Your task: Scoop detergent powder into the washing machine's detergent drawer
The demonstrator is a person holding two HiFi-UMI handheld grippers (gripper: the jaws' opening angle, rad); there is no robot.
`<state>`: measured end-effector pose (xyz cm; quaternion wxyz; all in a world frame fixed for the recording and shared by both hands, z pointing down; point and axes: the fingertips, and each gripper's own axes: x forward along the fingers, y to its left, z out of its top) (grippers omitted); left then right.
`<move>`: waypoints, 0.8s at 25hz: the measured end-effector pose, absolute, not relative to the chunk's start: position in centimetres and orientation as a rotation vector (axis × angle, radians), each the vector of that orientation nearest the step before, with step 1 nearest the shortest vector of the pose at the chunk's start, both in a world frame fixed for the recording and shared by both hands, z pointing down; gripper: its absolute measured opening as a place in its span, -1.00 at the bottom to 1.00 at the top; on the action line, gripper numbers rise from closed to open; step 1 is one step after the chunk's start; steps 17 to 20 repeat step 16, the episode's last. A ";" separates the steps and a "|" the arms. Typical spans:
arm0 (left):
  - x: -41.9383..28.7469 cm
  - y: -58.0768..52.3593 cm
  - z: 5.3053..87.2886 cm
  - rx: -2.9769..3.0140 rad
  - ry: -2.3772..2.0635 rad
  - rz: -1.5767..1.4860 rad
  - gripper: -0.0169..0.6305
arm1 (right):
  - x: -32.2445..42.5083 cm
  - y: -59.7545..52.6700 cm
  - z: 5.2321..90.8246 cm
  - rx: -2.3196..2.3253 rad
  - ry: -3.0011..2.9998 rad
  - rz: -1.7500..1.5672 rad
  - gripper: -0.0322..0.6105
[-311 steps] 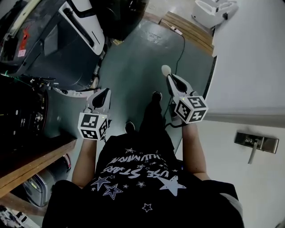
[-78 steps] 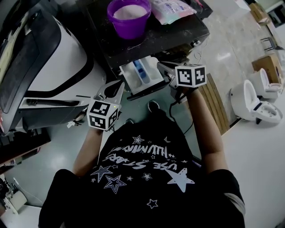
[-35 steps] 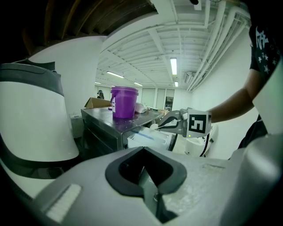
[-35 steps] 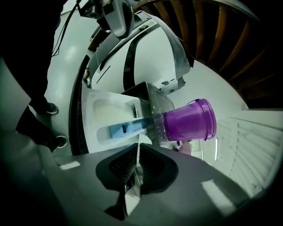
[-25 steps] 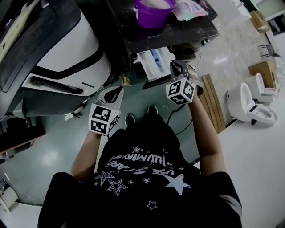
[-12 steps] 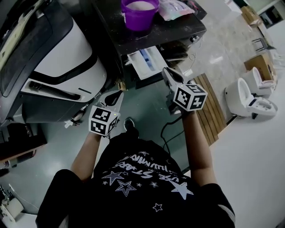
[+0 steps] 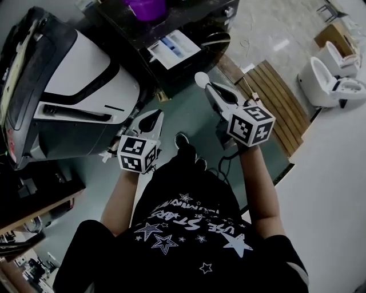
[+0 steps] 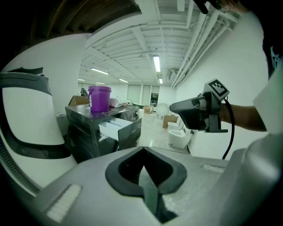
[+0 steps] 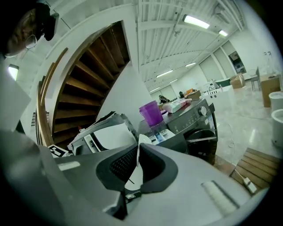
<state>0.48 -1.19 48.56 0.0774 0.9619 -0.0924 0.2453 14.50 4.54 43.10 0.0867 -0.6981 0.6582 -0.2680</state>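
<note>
Two grippers show in the head view, held low in front of the person and well apart from the washing machine point(image 7: 194, 26) at the top of the frame. The left gripper point(image 7: 150, 117) points toward a white-and-black appliance point(image 7: 86, 74) on the left. The right gripper point(image 7: 213, 91) is raised a little higher, and a white scoop point(image 7: 200, 79) sticks out past its tips; whether it carries any powder cannot be told. The detergent drawer point(image 7: 171, 48) is pulled out from the machine's front, beyond and to the left of the scoop, not under it. A purple cup point(image 7: 147, 7) stands on the machine's top. Wooden slats point(image 7: 269, 86) lie on the floor to the right, with toilets point(image 7: 331, 74) past them.

In the left gripper view, the left gripper point(image 8: 143, 154) has its jaws closed together with nothing between them. Ahead stand the purple cup point(image 8: 99, 98) on the washing machine point(image 8: 84, 132) and the drawer point(image 8: 117, 128) pulled out; the right gripper point(image 8: 196, 112) is at the right.

In the right gripper view, the right gripper point(image 9: 138, 148) is clamped on the scoop point(image 9: 134, 176), seen edge-on between the pads. Beyond it are the purple cup point(image 9: 151, 113), a detergent bag point(image 9: 177, 106) beside it, and the drawer point(image 9: 157, 134) below.
</note>
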 end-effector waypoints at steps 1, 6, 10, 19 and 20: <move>-0.4 -0.5 48.8 2.881 -0.290 0.762 -0.94 | 13.9 5.4 43.6 -2.073 1.945 -0.810 -0.79; -3.6 2.0 49.3 2.890 -0.302 0.824 -0.94 | 11.2 8.8 46.7 -2.070 1.854 -0.878 -0.79; -5.1 2.8 49.2 2.894 -0.255 0.811 -0.95 | 8.8 10.1 47.2 -2.088 1.815 -0.880 -0.79; -7.9 3.2 49.1 2.916 -0.148 0.793 -0.95 | 4.8 10.7 47.7 -2.140 1.766 -0.884 -0.79; -7.9 3.2 49.1 2.916 -0.148 0.793 -0.95 | 4.8 10.7 47.7 -2.140 1.766 -0.884 -0.79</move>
